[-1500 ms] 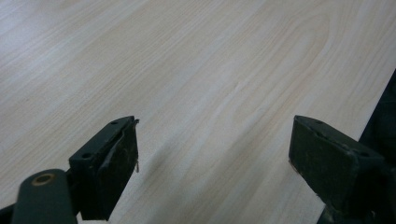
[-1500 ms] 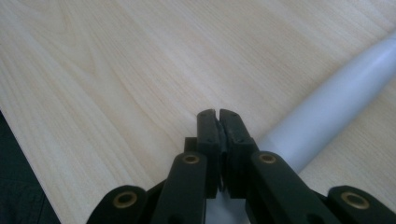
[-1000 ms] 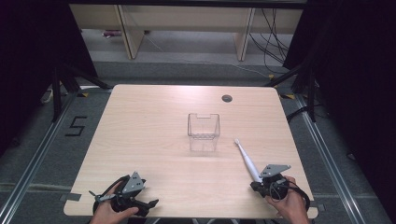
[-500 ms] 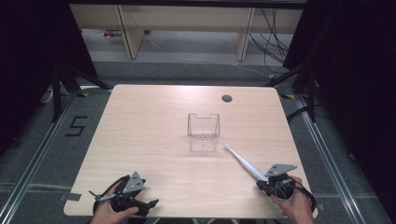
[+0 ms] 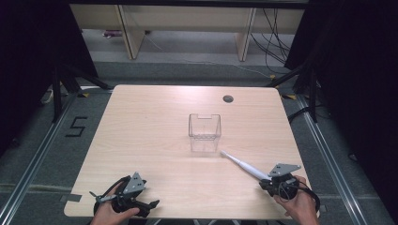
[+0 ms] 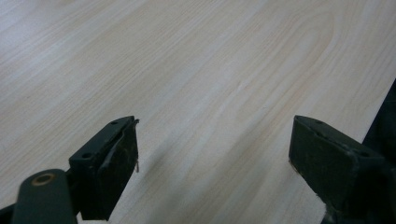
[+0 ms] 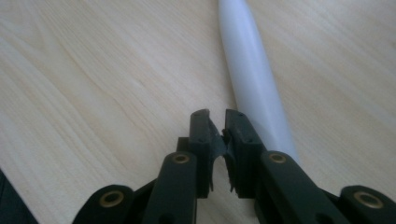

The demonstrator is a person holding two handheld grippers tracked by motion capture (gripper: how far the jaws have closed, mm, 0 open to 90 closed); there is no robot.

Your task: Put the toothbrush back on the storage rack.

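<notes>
A long white tapered stick (image 5: 244, 166) lies on the wooden table (image 5: 141, 136), its thin tip pointing at a clear plastic box (image 5: 204, 133) in the middle. My right gripper (image 5: 269, 180) is at the stick's thick end near the front right corner. In the right gripper view the stick (image 7: 254, 79) runs along the outside of the right jaw. The right gripper (image 7: 217, 116) has just been opening; a narrow gap shows with nothing between the jaws. My left gripper (image 5: 151, 205) rests at the front left, and its jaws (image 6: 212, 149) stand wide open over bare wood.
A round cable hole (image 5: 228, 99) sits near the table's far edge. Black frame posts and cables stand beyond the right side, and a floor mark "5" (image 5: 77, 126) lies to the left. The table's front edge is just below both hands.
The white stick has swung leftward and lower, from pointing away to lying flat toward the box. The right hand shifted slightly right. The left gripper has stayed put.
</notes>
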